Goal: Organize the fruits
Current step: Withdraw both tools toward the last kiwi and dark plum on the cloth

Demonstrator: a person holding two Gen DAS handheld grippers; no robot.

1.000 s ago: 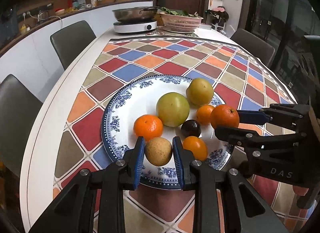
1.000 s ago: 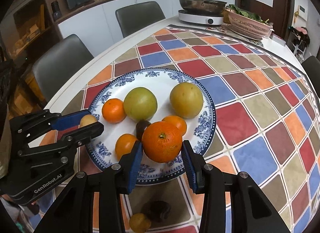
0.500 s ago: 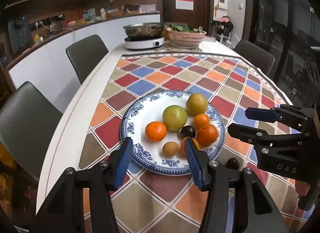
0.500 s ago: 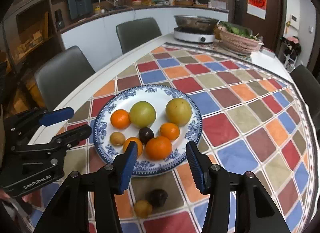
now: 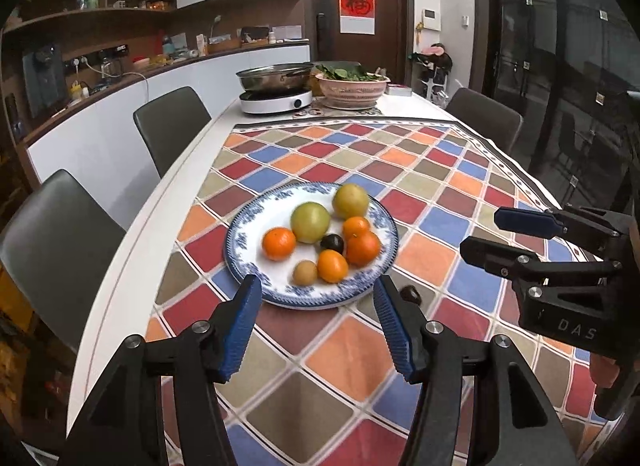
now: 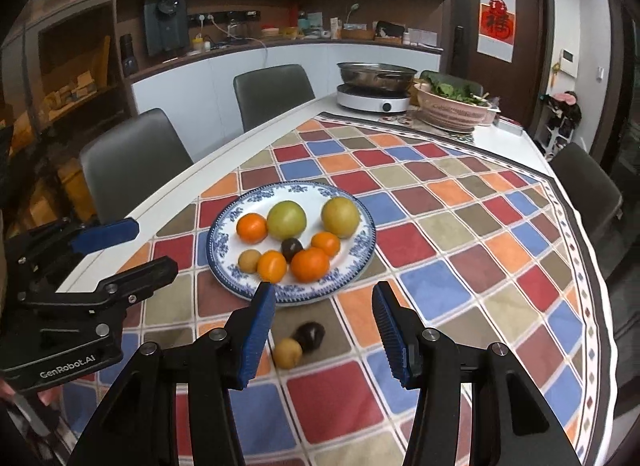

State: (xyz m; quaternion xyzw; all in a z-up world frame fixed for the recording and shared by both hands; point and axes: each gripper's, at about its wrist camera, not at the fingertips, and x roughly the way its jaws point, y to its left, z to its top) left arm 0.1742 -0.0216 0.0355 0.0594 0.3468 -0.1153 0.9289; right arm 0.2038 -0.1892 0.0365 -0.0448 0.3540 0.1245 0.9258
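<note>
A blue-and-white plate (image 5: 248, 225) (image 6: 224, 225) on the checkered tablecloth holds several fruits: two green-yellow ones (image 5: 310, 216), oranges (image 5: 279, 243) (image 6: 310, 264), a dark plum (image 5: 332, 242) and a small tan fruit (image 5: 305, 272). A dark fruit (image 6: 310, 336) and a small yellow fruit (image 6: 287, 352) lie on the cloth in front of the plate. My left gripper (image 5: 318, 326) is open and empty, pulled back from the plate. My right gripper (image 6: 322, 330) is open and empty above the two loose fruits; it also shows in the left wrist view (image 5: 516, 236).
An induction cooker with a steel pan (image 5: 276, 83) and a basket of greens (image 5: 352, 85) stand at the table's far end. Grey chairs (image 5: 172, 121) line the left side. The table edge runs close on the left.
Both grippers let go of their fruits on the plate, opened wide and drew back and up from it. The tan fruit and the big orange now lie on the plate.
</note>
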